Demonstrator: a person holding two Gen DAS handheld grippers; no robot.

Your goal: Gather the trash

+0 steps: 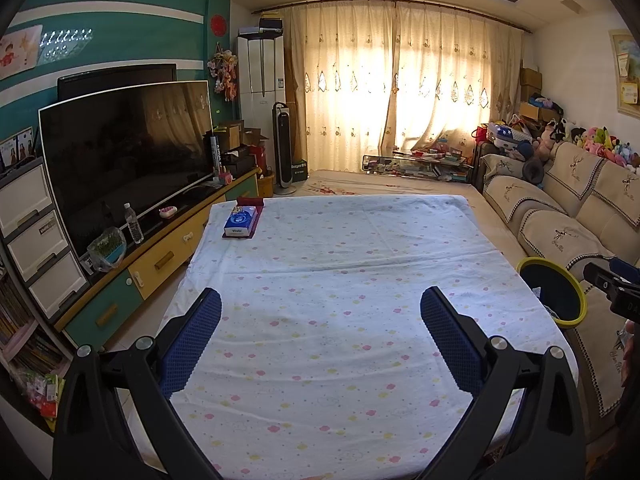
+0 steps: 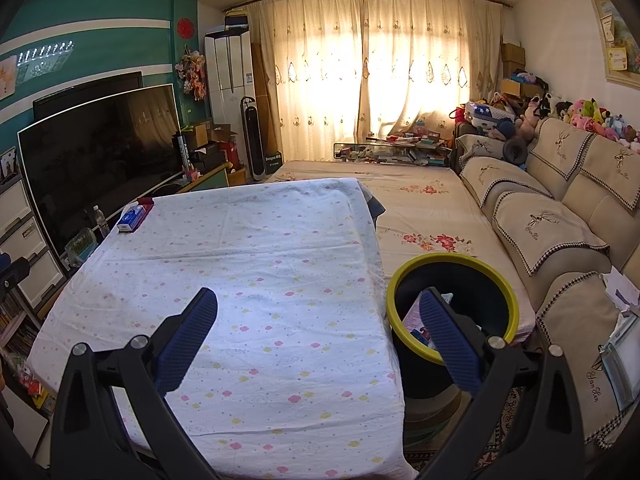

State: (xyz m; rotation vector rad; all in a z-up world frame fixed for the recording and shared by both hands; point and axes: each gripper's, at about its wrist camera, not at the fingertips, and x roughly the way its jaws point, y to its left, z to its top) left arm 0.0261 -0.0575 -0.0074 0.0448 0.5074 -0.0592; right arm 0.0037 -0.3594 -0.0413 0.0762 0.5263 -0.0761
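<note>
A dark trash bin with a yellow rim [image 2: 452, 304] stands beside the table's right edge and holds crumpled paper and wrappers [image 2: 416, 320]. It also shows in the left wrist view [image 1: 554, 292]. My left gripper [image 1: 320, 300] is open and empty above the near middle of the table with the dotted cloth [image 1: 340, 280]. My right gripper [image 2: 318, 300] is open and empty over the table's right edge [image 2: 280, 280], its right finger [image 2: 448, 336] in front of the bin.
A blue tissue pack [image 1: 240, 220] on a red holder lies at the table's far left corner. A TV cabinet with a large TV [image 1: 128, 152] stands left. A sofa [image 2: 560, 220] stands right, with papers [image 2: 620, 320] on its seat. A flowered mat [image 2: 420, 208] lies beyond.
</note>
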